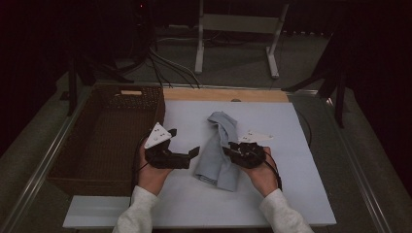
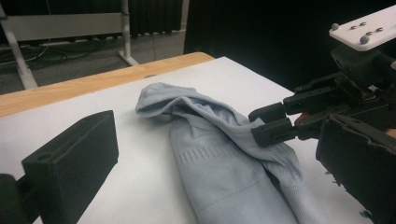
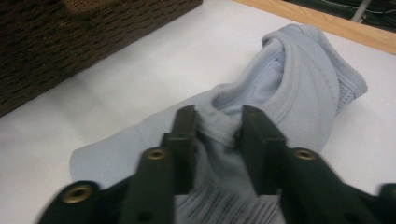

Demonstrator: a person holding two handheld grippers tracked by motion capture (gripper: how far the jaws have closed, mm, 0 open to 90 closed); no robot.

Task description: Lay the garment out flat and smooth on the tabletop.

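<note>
Sock, light blue, is pinched at a raised fold by the right gripper; both pads are seen pressed into bunched fabric in the right gripper view. Left gripper is held with jaws wide apart, nothing between them, just beside the sock's left edge on the white board. Sock is laid lengthwise mid-board, crumpled at the far end, still flat on the surface. Progress is judged early: grasp made, lift and transfer not yet done. Wicker basket, at the board's left edge, is judged the likely destination. Open board is available right and near of the sock; basket wall must be cleared on any leftward move. Wooden table edge is exposed beyond the board.
</note>
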